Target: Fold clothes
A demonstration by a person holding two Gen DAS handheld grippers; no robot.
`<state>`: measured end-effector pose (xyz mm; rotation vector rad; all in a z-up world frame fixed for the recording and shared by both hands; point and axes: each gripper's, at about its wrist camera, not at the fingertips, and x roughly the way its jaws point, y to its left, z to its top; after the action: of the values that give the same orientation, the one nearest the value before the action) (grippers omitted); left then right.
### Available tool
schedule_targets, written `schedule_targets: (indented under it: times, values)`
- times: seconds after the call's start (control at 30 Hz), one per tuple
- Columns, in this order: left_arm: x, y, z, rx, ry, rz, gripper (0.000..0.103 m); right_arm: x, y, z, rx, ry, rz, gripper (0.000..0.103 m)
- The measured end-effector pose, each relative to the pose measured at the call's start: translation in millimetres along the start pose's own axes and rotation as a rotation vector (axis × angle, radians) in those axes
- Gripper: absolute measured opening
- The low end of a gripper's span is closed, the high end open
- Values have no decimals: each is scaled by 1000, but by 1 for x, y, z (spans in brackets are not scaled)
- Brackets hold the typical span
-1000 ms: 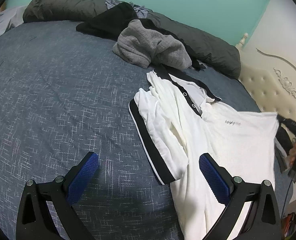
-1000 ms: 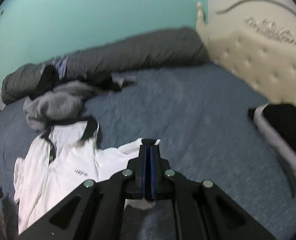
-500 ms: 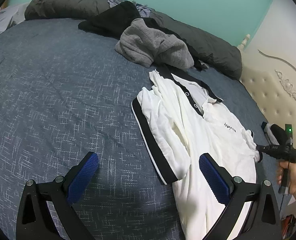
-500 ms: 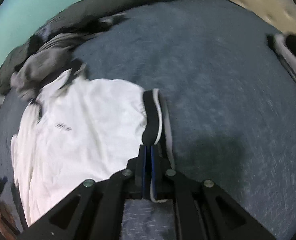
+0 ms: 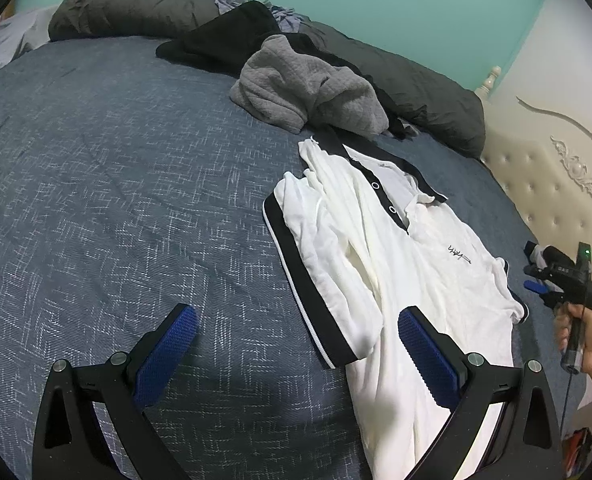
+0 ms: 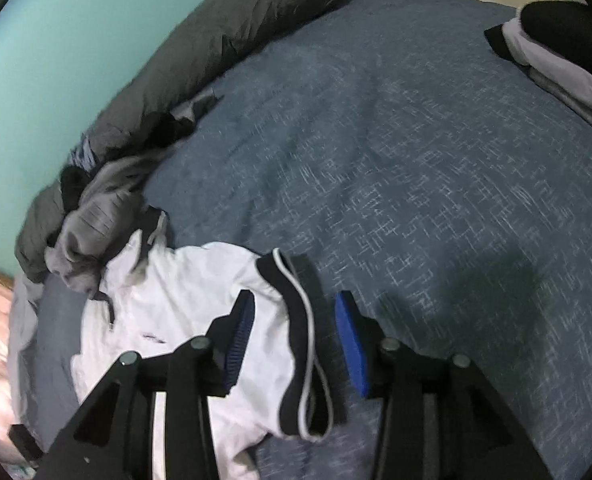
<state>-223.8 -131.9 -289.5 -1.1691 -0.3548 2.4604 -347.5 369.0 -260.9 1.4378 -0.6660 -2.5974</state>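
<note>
A white polo shirt with black collar and black sleeve cuffs lies face up on the blue bedspread. My left gripper hovers open over the shirt's near sleeve cuff, nothing between its blue pads. In the right wrist view the shirt lies below my right gripper, which stands open; the other black-trimmed sleeve lies loose between its fingers. In the left wrist view the right gripper appears at the far right, held by a hand.
A grey garment and a black one are piled beyond the shirt's collar. A dark grey duvet runs along the teal wall. A cream tufted headboard stands at the right. Folded black-and-white clothes sit at the bed's far corner.
The right gripper carried the sleeve down onto the bed, then opened and let it go. The shirt's right side now lies flat. The left gripper stayed open, nearly still.
</note>
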Motion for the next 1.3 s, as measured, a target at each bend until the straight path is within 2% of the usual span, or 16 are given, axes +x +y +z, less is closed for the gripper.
schedule_targets:
  times: [0.13, 0.27, 0.4, 0.53, 0.57, 0.6, 0.63, 0.67, 0.77, 0.87, 1.03, 1.1, 1.3]
  values:
    - [1, 0, -1, 7, 5, 4, 103, 29, 5, 4, -42, 40, 9, 43]
    - [4, -2, -1, 15, 13, 6, 103, 48, 8, 10, -109, 28, 32, 60]
    - [6, 0, -3, 15, 19, 9, 103, 68, 5, 13, -136, 58, 9, 61]
    - [9, 0, -4, 14, 28, 9, 103, 75, -5, 14, -111, 57, 26, 60]
    - [9, -1, -4, 15, 30, 8, 103, 74, -6, 14, -116, 49, 26, 53]
    - [10, -2, -4, 18, 30, 10, 103, 73, -6, 15, -120, 41, 25, 40]
    - [10, -3, -4, 22, 31, 11, 103, 71, -5, 14, -135, 37, 35, 33]
    - [10, -3, -4, 26, 32, 12, 103, 70, -3, 13, -150, 34, 45, 22]
    - [11, -5, -5, 29, 36, 11, 103, 60, 7, 9, -223, -7, 24, 8]
    - [11, -5, -6, 31, 39, 10, 103, 42, 10, 12, -228, -91, 3, 5]
    - [10, -4, -5, 29, 35, 8, 103, 19, 0, 27, -195, -156, -116, 4]
    - [10, -3, -4, 27, 35, 9, 103, 15, -8, 34, -158, -158, -175, 4]
    - [11, -1, -4, 28, 38, 12, 103, 33, -18, 37, -108, -95, -159, 4]
